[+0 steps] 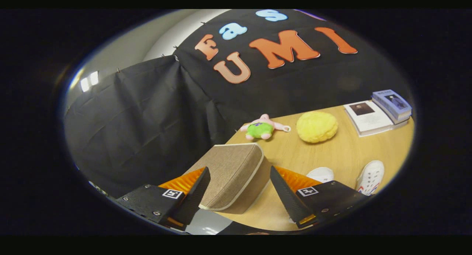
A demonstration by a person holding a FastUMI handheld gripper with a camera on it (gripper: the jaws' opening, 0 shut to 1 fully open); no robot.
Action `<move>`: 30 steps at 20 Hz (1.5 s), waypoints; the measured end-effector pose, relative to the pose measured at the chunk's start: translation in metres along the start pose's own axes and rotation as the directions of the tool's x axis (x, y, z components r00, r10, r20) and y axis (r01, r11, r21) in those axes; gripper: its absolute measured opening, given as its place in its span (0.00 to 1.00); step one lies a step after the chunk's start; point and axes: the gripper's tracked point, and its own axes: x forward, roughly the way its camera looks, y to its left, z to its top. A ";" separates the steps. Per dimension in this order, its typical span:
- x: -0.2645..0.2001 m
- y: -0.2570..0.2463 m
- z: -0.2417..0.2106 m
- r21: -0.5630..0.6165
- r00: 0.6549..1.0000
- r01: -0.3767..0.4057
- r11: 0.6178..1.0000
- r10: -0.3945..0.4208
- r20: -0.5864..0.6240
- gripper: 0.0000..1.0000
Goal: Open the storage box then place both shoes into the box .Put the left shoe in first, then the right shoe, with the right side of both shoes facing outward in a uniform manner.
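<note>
**Gripper lined up on closed box, nothing grasped**

Left to right:

- Storage box (232,177) sat at the near left corner of the wooden table (332,155), right by the black cloth wall. Woven tan fabric, pale piping along the rim, rounded corners, soft-sided look. Lid was down, so the open step wasn't done yet.
- Gripper (239,192) had its fingers spread wide, the box's near corner between them. Neither finger pressed on it as far as I could see; the left one looked close to the fabric, contact unclear given the fisheye warp. Holding nothing. Read it as an approach to catch the lid edge, which is probably why the box corner was centred between the jaws.
- Small plush toy (262,128), pink with green middle, lay beyond the box near the table's far edge. Not task-related.
- Yellow sponge-like ball (317,126), bumpy, rounded, soft-looking, just right of the plush.
- Two white shoes right of the box, beyond the right finger: one toe cap (321,173) poking out behind the finger, the other shoe (370,176) further right with red and blue trim at its side. Canvas-type uppers, smooth rubbery toes. Both outside the box, waiting. Couldn't tell left from right shoe here.
- Books (379,113) stacked at the far right, flat, glossy covers, well clear of the work area.
</note>
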 end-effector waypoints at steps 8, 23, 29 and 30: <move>0.061 -0.005 -0.056 0.184 0.984 -0.037 0.982 0.068 -0.167 0.97; 0.084 0.009 -0.063 0.457 0.965 -0.154 0.876 0.233 -0.122 0.85; 0.083 0.008 -0.064 0.451 0.968 -0.126 0.884 0.209 -0.139 0.79; 0.083 0.007 -0.062 0.451 0.971 -0.122 0.884 0.201 -0.130 0.78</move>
